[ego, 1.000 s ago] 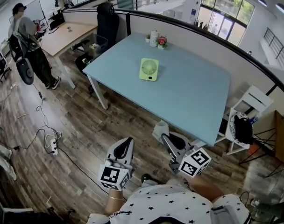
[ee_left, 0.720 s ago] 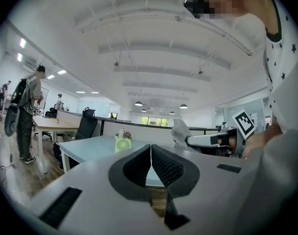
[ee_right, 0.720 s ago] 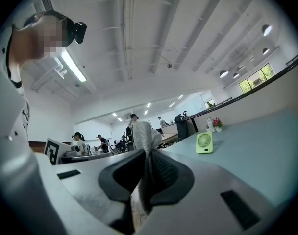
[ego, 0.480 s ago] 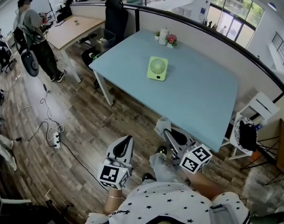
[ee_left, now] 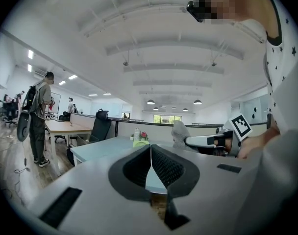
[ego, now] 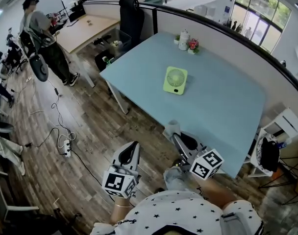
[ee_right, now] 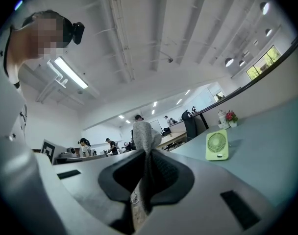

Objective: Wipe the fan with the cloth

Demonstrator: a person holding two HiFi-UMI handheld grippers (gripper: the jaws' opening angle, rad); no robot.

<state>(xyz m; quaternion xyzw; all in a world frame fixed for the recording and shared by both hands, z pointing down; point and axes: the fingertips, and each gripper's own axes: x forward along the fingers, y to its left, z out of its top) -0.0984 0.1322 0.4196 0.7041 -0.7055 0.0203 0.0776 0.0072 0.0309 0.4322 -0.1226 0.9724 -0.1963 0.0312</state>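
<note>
Jaws, right: the right gripper [ee_right: 148, 156] is pinched tight on the grey cloth [ee_right: 143, 131], with a fold poking up past the tips and a tail hanging below.
Jaws, left: the left gripper [ee_left: 150, 150] has its pads pressed together on nothing at all.
Cloth, handling: soft, limp and light by my read. It will drape and bunch, so a clamped wad like this should wipe better than a loose corner.
Fan, place: the pale green fan [ee_right: 217, 145] stands about mid-table, nearer the far edge. It is well apart from both grippers, with its round grille [ee_right: 216, 141] turned toward the person.
Fan, handling: a small plastic desk fan, likely light and easy to shove or tip under a wipe, and the grille slats look thin. The best hold, I'd say, is the side of the square frame with the free left gripper, keeping off the grille and the button [ee_right: 219, 155] low on the face.
Table: the light blue table [ego: 222, 106] carries the fan. Both grippers hang off its near edge, over the wooden floor [ego: 90, 131].
Containers: at the far edge sits a small flower pot [ego: 193, 45] with pink blooms. Just beside it is a white jug [ego: 184, 39], and I cannot tell what it holds.
</note>
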